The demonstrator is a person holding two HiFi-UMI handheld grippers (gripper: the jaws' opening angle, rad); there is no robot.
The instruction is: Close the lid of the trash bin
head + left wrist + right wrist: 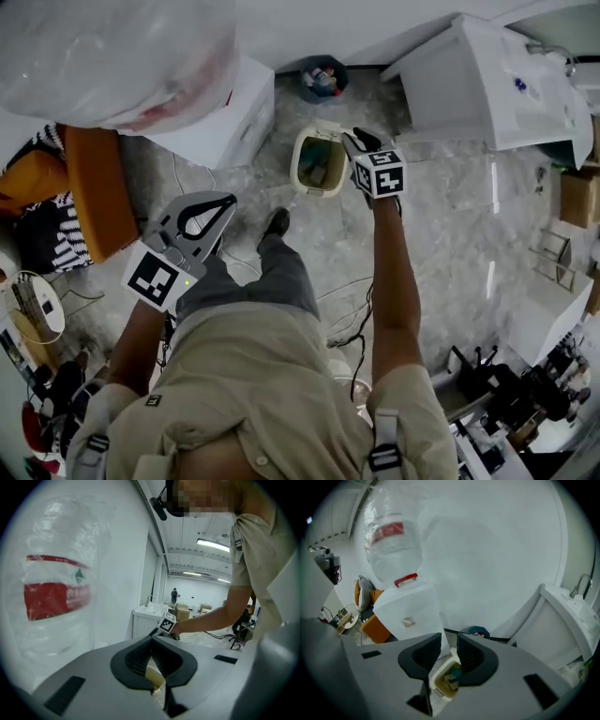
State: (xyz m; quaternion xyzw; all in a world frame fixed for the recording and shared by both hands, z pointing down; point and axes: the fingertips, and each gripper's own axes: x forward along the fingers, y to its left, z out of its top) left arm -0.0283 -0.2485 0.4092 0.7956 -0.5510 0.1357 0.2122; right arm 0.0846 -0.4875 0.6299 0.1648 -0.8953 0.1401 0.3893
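Now we hold the right gripper (354, 141), jaws apart and empty, at the bin's (300, 171) 2 o'clock; the left gripper (229, 200), closed, hangs at 7 o'clock.

No writing can be read. The red band (56, 601) on the clear plastic bag (70, 541) carries print too blurred to make out. The label (408, 621) on the white cabinet (412, 603) is too small.

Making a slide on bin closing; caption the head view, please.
Right gripper, jaws apart, reaches over the open trash bin on the floor; left gripper hangs back, shut.
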